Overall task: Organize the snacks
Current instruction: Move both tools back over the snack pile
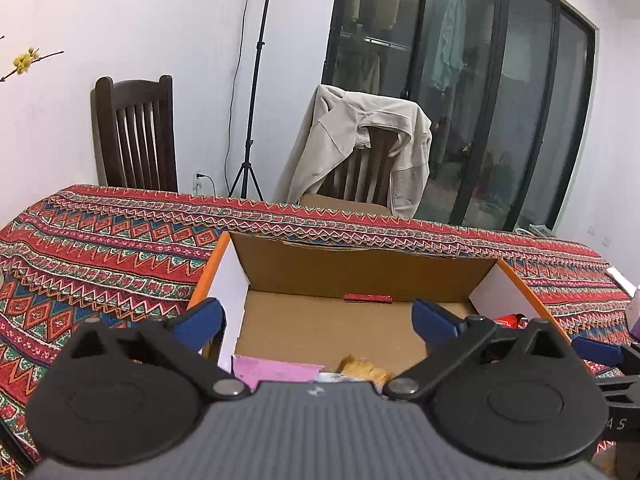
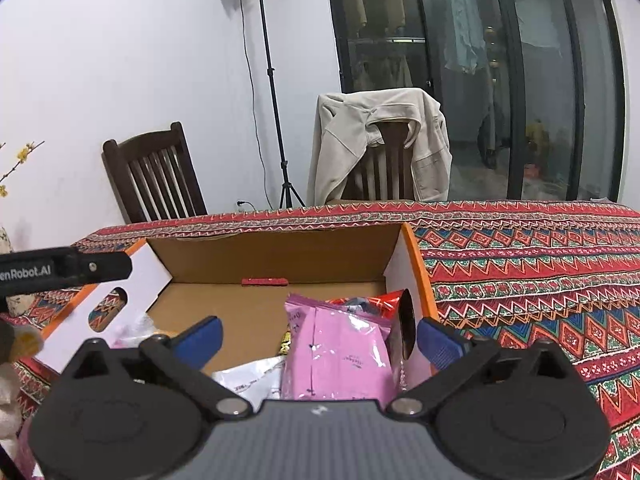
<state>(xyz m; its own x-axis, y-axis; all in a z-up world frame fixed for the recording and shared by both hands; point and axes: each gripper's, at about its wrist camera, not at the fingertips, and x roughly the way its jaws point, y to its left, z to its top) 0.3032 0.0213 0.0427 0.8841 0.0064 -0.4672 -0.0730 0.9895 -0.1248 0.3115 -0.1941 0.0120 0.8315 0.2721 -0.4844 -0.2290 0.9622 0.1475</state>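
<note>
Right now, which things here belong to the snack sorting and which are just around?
Job: cardboard box, pink snack bag, red snack packet, white packet.
Just around: beige jacket on a chair, empty dark chair, light stand, patterned tablecloth.

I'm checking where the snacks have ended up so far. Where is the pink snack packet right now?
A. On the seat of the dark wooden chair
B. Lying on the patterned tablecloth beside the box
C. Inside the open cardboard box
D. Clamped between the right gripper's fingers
C: the pink snack packet lies inside the open cardboard box with other wrappers, and the right gripper stands wide open above it, its fingers not pressing on anything.
</note>
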